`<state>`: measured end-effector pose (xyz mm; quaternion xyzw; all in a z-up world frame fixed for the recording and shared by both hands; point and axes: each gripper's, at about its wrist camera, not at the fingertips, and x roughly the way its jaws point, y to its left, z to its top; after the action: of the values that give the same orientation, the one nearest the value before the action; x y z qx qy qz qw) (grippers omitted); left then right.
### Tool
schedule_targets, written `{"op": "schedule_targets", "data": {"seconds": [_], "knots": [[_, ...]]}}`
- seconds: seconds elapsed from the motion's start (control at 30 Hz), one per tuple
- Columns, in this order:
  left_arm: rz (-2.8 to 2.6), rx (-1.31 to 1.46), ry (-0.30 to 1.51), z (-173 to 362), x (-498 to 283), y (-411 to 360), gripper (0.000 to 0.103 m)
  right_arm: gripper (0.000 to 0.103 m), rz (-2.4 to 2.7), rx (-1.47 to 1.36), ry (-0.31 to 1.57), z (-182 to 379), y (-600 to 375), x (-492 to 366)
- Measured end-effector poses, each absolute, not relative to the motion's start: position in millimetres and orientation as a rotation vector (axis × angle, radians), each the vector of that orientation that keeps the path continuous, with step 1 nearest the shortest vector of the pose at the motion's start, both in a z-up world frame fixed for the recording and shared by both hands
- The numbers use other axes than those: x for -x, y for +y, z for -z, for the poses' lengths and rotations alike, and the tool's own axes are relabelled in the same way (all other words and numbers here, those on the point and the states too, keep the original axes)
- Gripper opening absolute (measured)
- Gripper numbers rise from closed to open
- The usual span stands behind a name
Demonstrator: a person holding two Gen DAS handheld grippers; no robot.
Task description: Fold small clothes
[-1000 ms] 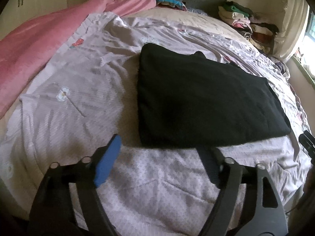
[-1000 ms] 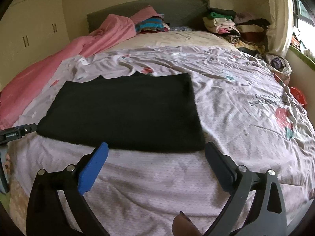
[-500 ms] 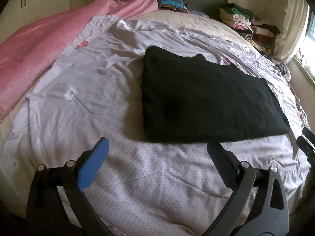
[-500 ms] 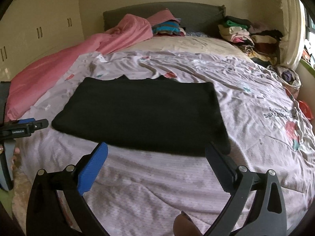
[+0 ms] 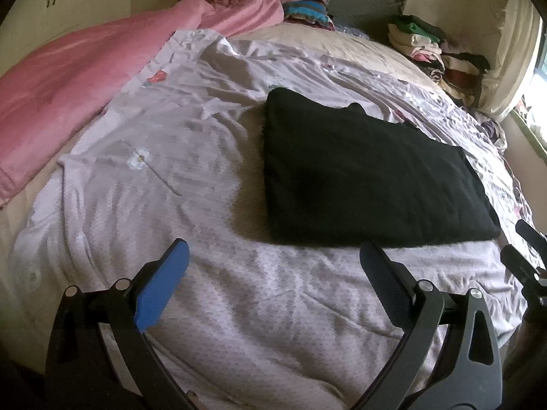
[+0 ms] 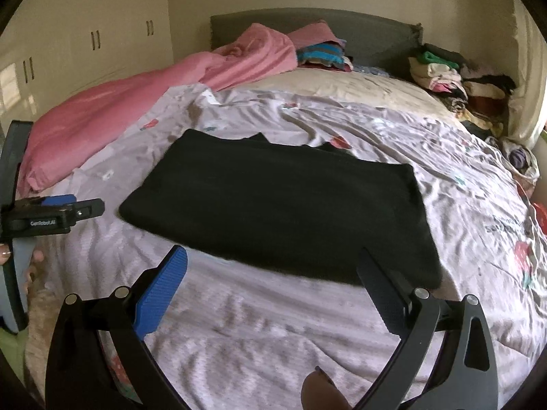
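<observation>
**Both claws spread above the bed**

The left claw (image 5: 273, 266) and right claw (image 6: 271, 270) were wide apart, holding nothing. The folded black garment (image 5: 369, 177) lay flat on the bedsheet (image 5: 164, 171). Only the right view showed the left claw (image 6: 54, 213) side-on.

Cream wardrobe (image 6: 92, 48) beside grey headboard (image 6: 369, 30); daylight from window (image 5: 536, 102).

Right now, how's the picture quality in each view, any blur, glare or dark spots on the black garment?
Left wrist view: mostly sharp, fisheye bends the bed's edges, window blown out at the right, black garment so dark that its folds barely show. Right wrist view: garment's near edge smeared by motion blur, sheet streaky, corners vignetted black.
</observation>
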<state>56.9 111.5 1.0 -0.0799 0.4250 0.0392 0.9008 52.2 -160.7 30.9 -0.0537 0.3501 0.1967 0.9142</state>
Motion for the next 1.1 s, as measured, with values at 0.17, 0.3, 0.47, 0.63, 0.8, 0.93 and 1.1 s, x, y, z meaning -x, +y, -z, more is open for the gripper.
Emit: {"op": "schedule_targets", "data": {"seconds": [0.17, 0.3, 0.47, 0.63, 0.8, 0.93, 1.1], "knots": [[-0.099, 0.162, 0.873, -3, -57, 115, 0.093, 0.099, -0.446, 0.136, 0.712, -33, -139, -54], [-0.124, 0.158, 0.867, -5, -58, 122, 0.093, 0.099, -0.472, 0.153, 0.704, -35, -125, -56], [-0.154, 0.151, 0.858, -10, -64, 134, 0.093, 0.099, -0.497, 0.191, 0.696, -35, -104, -60], [-0.174, 0.147, 0.855, -14, -74, 146, 0.093, 0.099, -0.527, 0.235, 0.698, -29, -79, -65], [-0.188, 0.127, 0.852, -20, -86, 153, 0.093, 0.099, -0.545, 0.282, 0.702, -19, -59, -70], [-0.191, 0.115, 0.850, -23, -96, 154, 0.093, 0.099, -0.550, 0.301, 0.717, -9, -47, -75], [-0.183, 0.092, 0.858, -25, -113, 152, 0.093, 0.099, -0.556, 0.347, 0.722, 1, -35, -79]]}}
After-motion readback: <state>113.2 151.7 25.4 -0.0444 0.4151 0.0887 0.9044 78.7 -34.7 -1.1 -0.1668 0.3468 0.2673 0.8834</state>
